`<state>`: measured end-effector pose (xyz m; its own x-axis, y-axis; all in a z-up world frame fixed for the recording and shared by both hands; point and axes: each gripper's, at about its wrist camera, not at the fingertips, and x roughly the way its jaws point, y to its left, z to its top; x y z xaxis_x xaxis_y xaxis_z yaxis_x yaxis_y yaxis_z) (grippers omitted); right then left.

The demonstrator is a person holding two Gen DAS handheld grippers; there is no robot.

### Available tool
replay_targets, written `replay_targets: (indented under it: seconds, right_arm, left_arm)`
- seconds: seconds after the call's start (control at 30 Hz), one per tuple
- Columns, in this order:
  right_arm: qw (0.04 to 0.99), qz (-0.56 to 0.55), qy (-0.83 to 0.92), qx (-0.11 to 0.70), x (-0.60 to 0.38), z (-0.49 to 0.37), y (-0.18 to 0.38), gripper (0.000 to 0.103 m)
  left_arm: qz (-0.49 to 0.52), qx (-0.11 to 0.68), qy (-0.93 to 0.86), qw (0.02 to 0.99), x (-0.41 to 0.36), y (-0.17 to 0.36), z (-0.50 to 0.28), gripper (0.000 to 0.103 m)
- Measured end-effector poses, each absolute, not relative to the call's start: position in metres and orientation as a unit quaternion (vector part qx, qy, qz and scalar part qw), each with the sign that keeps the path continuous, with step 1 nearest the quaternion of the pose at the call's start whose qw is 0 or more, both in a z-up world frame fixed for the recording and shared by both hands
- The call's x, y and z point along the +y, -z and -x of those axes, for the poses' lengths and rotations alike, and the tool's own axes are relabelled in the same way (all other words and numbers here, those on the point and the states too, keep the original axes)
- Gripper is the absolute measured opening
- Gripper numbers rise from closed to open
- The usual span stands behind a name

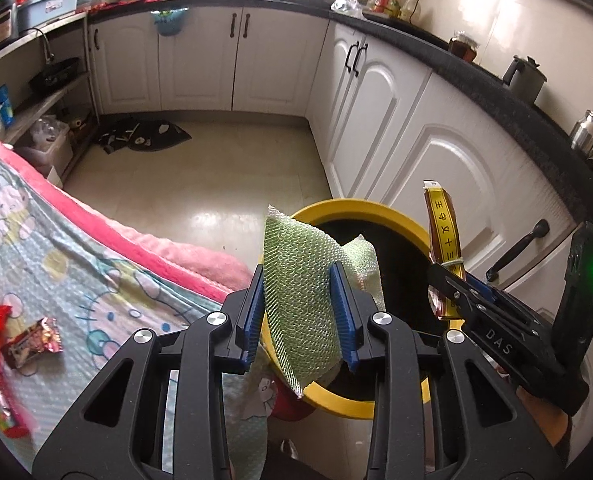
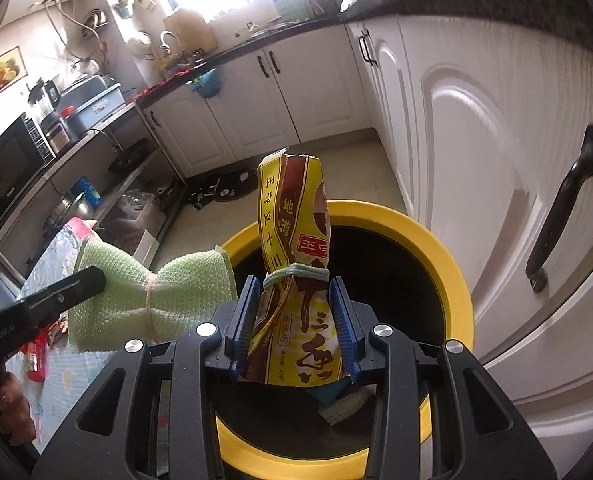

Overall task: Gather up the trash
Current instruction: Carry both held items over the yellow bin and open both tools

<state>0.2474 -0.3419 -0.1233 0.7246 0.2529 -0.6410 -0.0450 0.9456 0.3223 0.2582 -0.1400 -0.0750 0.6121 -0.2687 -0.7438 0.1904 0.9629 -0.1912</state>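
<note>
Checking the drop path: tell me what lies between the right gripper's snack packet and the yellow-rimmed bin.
Nothing: in the right wrist view the brown-and-yellow snack packet hangs directly over the bin, its black mouth bare below.

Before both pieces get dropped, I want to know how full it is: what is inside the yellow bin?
The yellow bin has a dark inside with pale and blue scraps at the bottom. The snack packet and gripper hide the rest.
</note>
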Motion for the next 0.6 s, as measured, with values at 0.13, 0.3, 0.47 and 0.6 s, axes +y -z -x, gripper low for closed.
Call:
replay_targets:
  seconds: [0.13, 0.3, 0.47, 0.6]
  right_arm:
    - [0.915, -0.148, -0.071, 0.368, -0.345, -0.253, 0.127, 0.050]
    - [0.921, -0.144, -0.051, 0.359, -0.347, -0.247, 0.122, 0.064]
    - [0.930, -0.130, -0.043, 0.340, -0.341, -0.236, 0.104, 0.072]
    - [0.942, -0.118, -0.055, 0.309, -0.329, -0.220, 0.079, 0.078]
  left_arm:
    - [0.050, 0.429, 0.130, 0.893, -0.143, 0.081, -0.262, 0.031]
    - [0.056, 0.428, 0.119, 0.894, -0.135, 0.080, -0.260, 0.053]
    - [0.064, 0.411, 0.106, 0.903, -0.116, 0.062, -0.246, 0.082]
    - [0.077, 0.389, 0.096, 0.913, -0.095, 0.040, -0.228, 0.092]
